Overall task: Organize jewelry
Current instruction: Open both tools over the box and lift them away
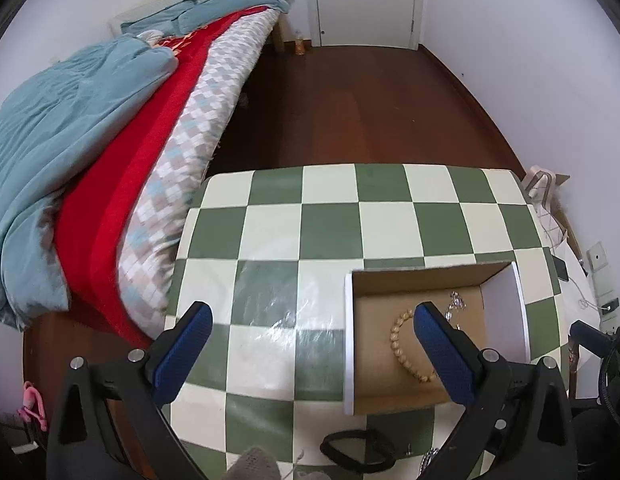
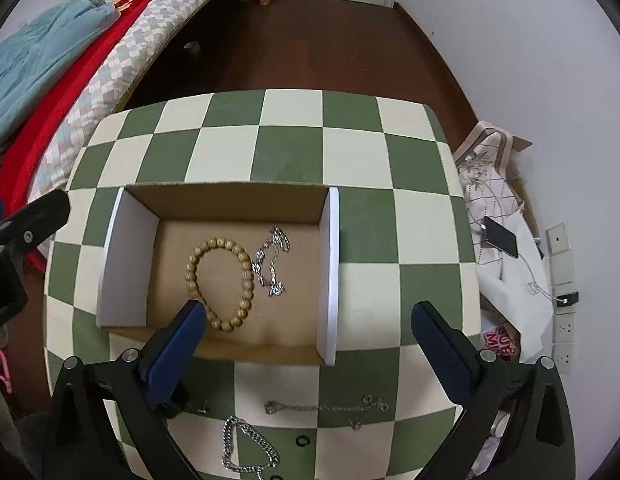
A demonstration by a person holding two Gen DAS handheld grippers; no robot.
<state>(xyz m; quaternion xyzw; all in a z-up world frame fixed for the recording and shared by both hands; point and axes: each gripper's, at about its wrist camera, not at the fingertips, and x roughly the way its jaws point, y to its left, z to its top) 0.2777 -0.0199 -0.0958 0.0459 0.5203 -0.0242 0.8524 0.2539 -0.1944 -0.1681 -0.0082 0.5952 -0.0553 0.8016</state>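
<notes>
An open cardboard box with white side flaps sits on the green-and-cream checked table. Inside lie a wooden bead bracelet and a silver chain bracelet. In front of the box, on the table, rest a thin silver chain, a thick silver curb chain, two small earrings and a tiny dark ring. My right gripper hangs open over the box's front edge, empty. My left gripper is open left of the box, empty. A black hair tie lies near the front.
A bed with teal, red and checked covers runs along the table's left side. Dark wooden floor lies beyond. To the right are a bag, papers, a phone on a cable and wall sockets.
</notes>
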